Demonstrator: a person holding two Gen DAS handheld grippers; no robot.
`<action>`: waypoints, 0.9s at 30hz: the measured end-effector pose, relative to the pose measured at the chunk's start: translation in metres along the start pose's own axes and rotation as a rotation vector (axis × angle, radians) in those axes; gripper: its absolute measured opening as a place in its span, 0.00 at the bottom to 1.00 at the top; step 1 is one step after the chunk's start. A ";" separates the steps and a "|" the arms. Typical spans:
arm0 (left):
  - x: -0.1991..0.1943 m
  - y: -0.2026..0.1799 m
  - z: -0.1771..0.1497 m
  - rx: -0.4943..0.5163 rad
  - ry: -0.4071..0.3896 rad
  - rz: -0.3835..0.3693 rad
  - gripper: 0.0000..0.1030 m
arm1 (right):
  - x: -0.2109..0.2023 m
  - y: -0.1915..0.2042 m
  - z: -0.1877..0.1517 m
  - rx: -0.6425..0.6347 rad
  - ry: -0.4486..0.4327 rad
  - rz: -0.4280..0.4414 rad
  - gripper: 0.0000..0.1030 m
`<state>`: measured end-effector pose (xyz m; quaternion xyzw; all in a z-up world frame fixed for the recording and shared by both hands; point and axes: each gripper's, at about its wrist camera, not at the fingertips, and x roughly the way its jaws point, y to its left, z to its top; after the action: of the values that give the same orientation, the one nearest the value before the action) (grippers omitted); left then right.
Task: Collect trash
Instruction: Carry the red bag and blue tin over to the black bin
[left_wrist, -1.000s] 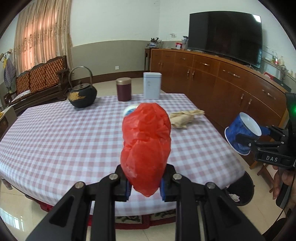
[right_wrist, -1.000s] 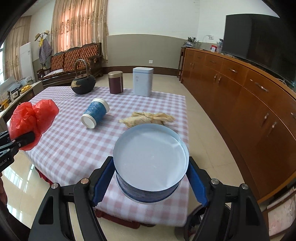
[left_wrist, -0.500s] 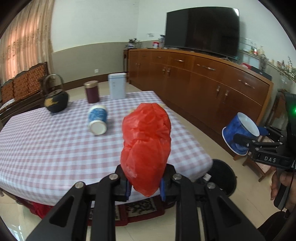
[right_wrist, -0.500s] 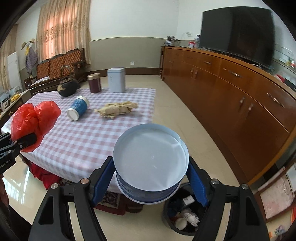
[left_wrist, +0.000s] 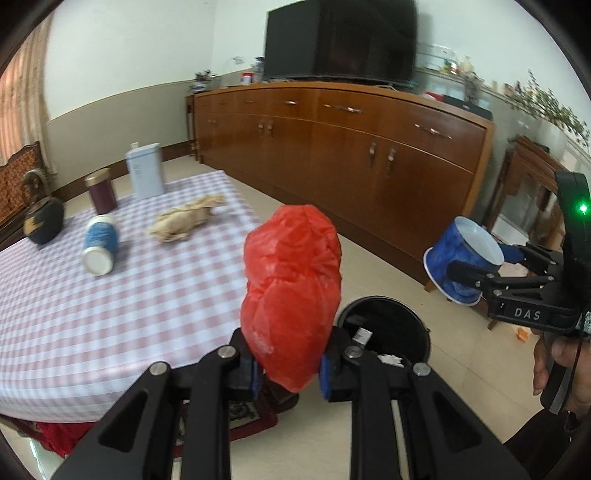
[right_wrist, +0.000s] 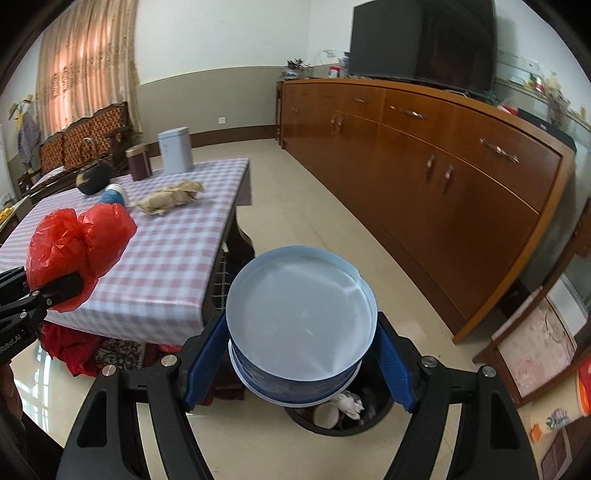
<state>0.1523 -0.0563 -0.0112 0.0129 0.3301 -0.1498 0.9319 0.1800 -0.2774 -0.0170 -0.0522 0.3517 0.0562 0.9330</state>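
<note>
Trash items in transit, catalogued relative to the black waste bin (left_wrist: 384, 332) on the tiled floor at the table's corner.

Left gripper (left_wrist: 290, 363): jaws drawn close, clamped on a crumpled red plastic bag (left_wrist: 291, 291). The bag is thin, glossy film, bunched into a tall lump that stands above the fingers. It is held just beside the bin's rim, on the table side, presumably for dropping.

Right gripper (right_wrist: 301, 363): blue pads (right_wrist: 205, 363) set fairly wide, pressing both sides of a blue paper cup (right_wrist: 299, 325). The cup is round with a white rolled rim, a pale smooth inside and a patterned outer wall. Its mouth faces the wrist camera. It hangs directly above the bin, which already contains white paper scraps and another cup, so release looks like the likely next step.

Remaining on the pink-and-white checked tablecloth (left_wrist: 110, 295), away from the bin: a second blue cup (left_wrist: 99, 245) lying on its side, and a wad of crumpled brown paper (left_wrist: 188, 221). Both are probably still to collect.

Non-trash at the table's far end: iron kettle (left_wrist: 42, 219), maroon canister (left_wrist: 100, 194), pale square tin (left_wrist: 144, 170).
</note>
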 end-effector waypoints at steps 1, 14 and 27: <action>0.002 -0.004 0.000 0.006 0.004 -0.008 0.24 | 0.000 -0.006 -0.004 0.007 0.005 -0.007 0.76; 0.059 -0.078 -0.017 0.086 0.106 -0.147 0.24 | 0.025 -0.069 -0.056 0.054 0.074 -0.034 0.76; 0.127 -0.125 -0.034 0.159 0.215 -0.240 0.24 | 0.082 -0.100 -0.091 -0.005 0.158 0.009 0.76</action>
<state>0.1893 -0.2059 -0.1075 0.0632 0.4140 -0.2832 0.8628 0.1964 -0.3827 -0.1334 -0.0574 0.4244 0.0570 0.9019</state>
